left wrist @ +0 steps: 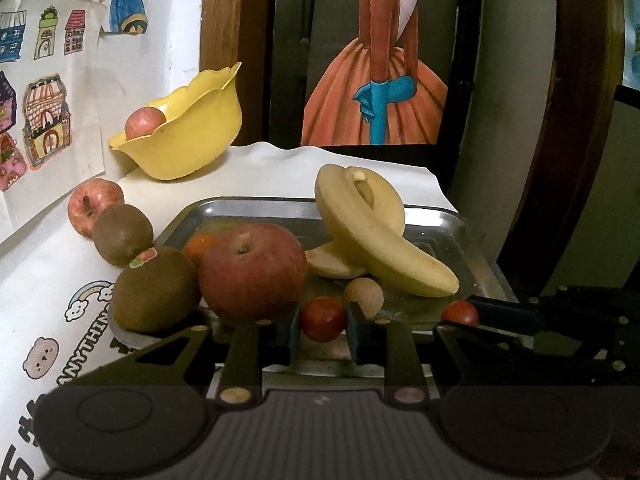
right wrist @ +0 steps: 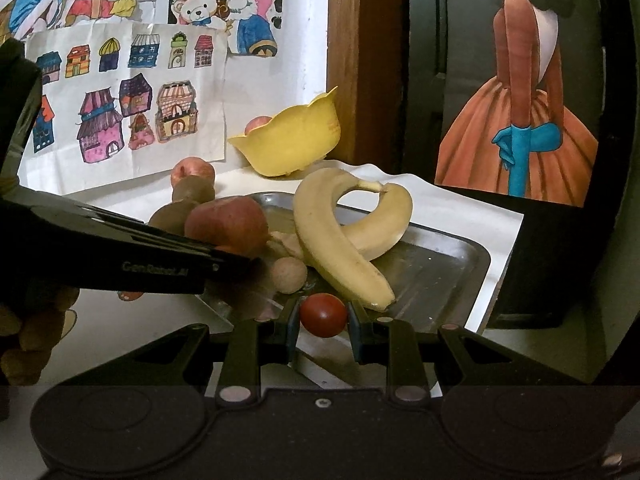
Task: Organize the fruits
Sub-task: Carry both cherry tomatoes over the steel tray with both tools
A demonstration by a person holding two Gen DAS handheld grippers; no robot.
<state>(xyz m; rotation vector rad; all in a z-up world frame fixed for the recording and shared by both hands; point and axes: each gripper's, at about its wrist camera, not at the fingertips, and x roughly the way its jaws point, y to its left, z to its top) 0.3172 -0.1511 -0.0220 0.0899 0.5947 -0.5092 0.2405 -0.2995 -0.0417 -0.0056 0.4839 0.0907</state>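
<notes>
Left gripper: I hold it low at the near edge of the metal tray, levelled forward; its blue-padded fingers bracket a cherry tomato, though I cannot tell whether they press on it.
Right gripper: I have it at the tray's near rim, fingers either side of a second cherry tomato; contact unclear too.
Hand: part of my hand shows under the left tool's black body.
Tray contents: a dull red apple, two smooth, curved yellow bananas crossed over each other, a small round tan fruit, an orange fruit behind the apple.
Beside the tray: two fuzzy brown kiwis, one stickered, and a smaller apple on the paper-covered worktop.
Bowl: a yellow, scalloped plastic bowl at the back holds another apple.
</notes>
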